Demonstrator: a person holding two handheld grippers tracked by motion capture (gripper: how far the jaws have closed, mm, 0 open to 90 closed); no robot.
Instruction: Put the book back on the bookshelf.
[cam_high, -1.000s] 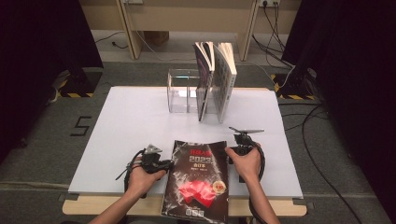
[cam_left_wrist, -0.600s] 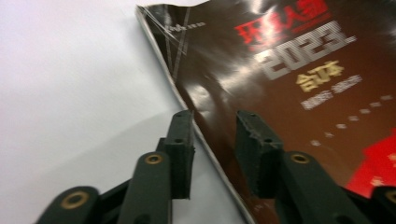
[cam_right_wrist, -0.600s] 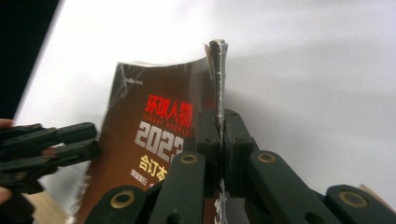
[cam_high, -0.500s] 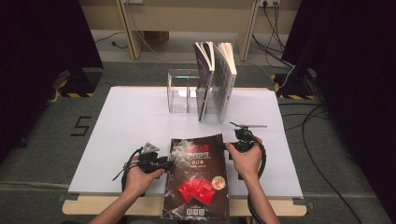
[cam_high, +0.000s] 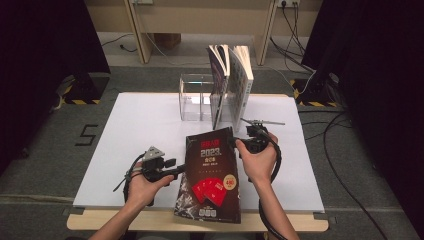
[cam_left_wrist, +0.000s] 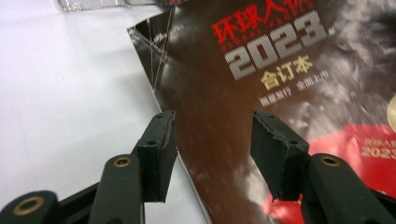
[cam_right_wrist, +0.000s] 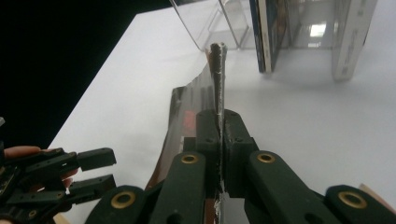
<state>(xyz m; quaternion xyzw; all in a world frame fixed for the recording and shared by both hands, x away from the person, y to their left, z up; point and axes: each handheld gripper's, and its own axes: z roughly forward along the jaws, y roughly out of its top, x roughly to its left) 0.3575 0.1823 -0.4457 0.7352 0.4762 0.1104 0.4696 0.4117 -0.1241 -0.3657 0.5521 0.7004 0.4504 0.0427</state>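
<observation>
My right gripper (cam_right_wrist: 218, 122) is clamped on the right edge of the dark magazine (cam_high: 210, 175), jaws pressed flat together with only the thin cover and pages between them. My left gripper (cam_left_wrist: 212, 140) has just been opening; its jaws now stand apart over the magazine's left edge, pads clear of the paper.

Compared with a second ago, the magazine's right side has come up off the white tabletop (cam_high: 140, 130): it was lying flat between my hands, and now it tilts, far corner raised toward the rack, near edge overhanging the front of the table. The right hand alone carries it. I read this as the handover finished and the lift begun, most likely toward the rack.

The clear acrylic rack (cam_high: 192, 97) stands at the back of the table. Its right part holds two upright magazines (cam_high: 231, 82), leaning slightly, pages fanned at the top. The left compartments look empty, so there is room. The risk I judge is the limp magazine sagging from a one-edge grip.
</observation>
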